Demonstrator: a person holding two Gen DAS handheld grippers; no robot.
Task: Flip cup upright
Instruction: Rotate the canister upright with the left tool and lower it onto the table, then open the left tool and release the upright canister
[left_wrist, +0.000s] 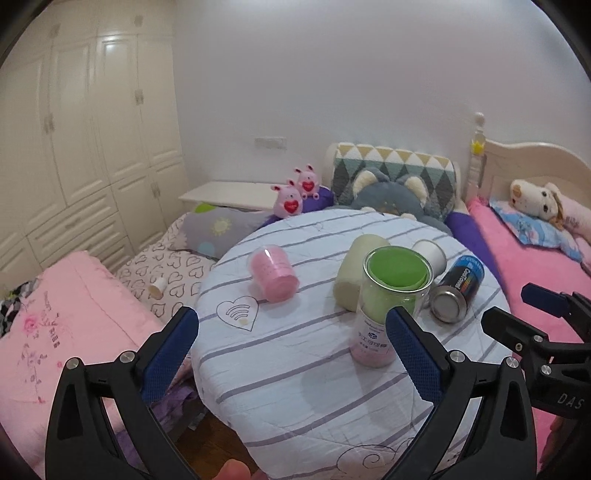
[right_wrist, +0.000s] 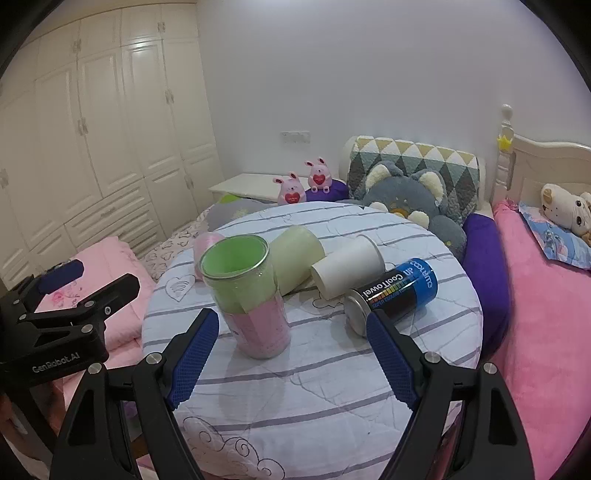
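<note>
On a round table with a striped cloth (left_wrist: 295, 369) a clear glass cup with green and pink inside (left_wrist: 391, 302) stands upright; it also shows in the right wrist view (right_wrist: 247, 291). A pink cup (left_wrist: 273, 275) lies on its side to the left. A cream cup (left_wrist: 360, 271), a white paper cup (right_wrist: 345, 267) and a blue can (right_wrist: 395, 295) lie on their sides behind. My left gripper (left_wrist: 293, 341) is open and empty, just in front of the glass cup. My right gripper (right_wrist: 291, 339) is open and empty, close to the glass cup's base.
Beds with pink covers (left_wrist: 55, 332) flank the table on both sides (right_wrist: 546, 314). Plush toys (right_wrist: 406, 195) and pillows lie behind the table. A white wardrobe (right_wrist: 92, 147) stands at the left. The other gripper shows at each view's edge (left_wrist: 546, 332).
</note>
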